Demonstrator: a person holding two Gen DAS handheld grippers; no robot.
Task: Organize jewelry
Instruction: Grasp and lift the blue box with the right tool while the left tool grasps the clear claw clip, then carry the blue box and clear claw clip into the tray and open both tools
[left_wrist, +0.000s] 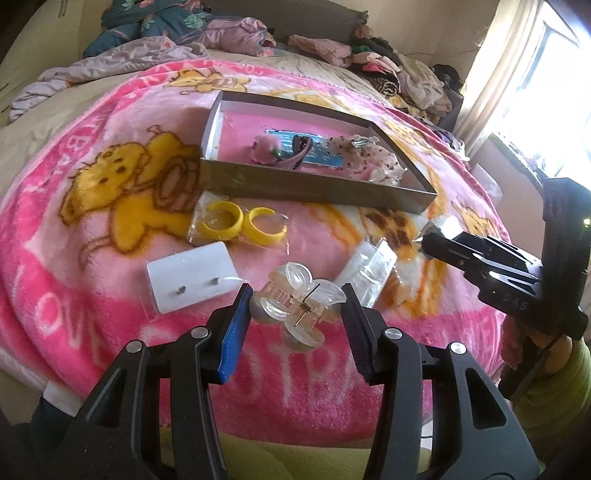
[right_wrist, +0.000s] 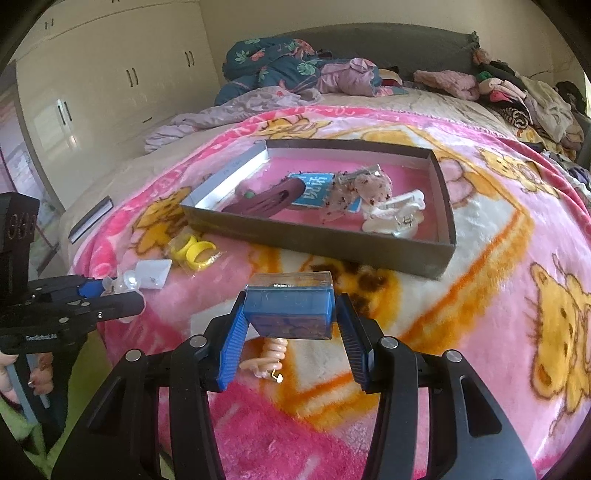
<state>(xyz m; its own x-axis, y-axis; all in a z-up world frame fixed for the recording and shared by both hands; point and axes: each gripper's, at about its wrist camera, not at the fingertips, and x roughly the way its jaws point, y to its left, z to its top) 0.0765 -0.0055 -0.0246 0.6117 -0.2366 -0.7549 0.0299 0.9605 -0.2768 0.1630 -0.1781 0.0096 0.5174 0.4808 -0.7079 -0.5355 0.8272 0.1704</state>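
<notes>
My left gripper is shut on a clear claw hair clip, held a little above the pink blanket. The same clip and the left gripper show at the left edge of the right wrist view. My right gripper is shut on a small clear plastic box with a blue tint, lifted over the blanket. From the left wrist view, the right gripper and its box are at the right. A shallow grey tray lies beyond both, holding hair clips, a scrunchie and a blue card.
Yellow hoop earrings in a clear bag lie in front of the tray. A white card with two studs lies beside them. A peach spiral hair tie sits under the held box. Piled clothes line the bed's far side.
</notes>
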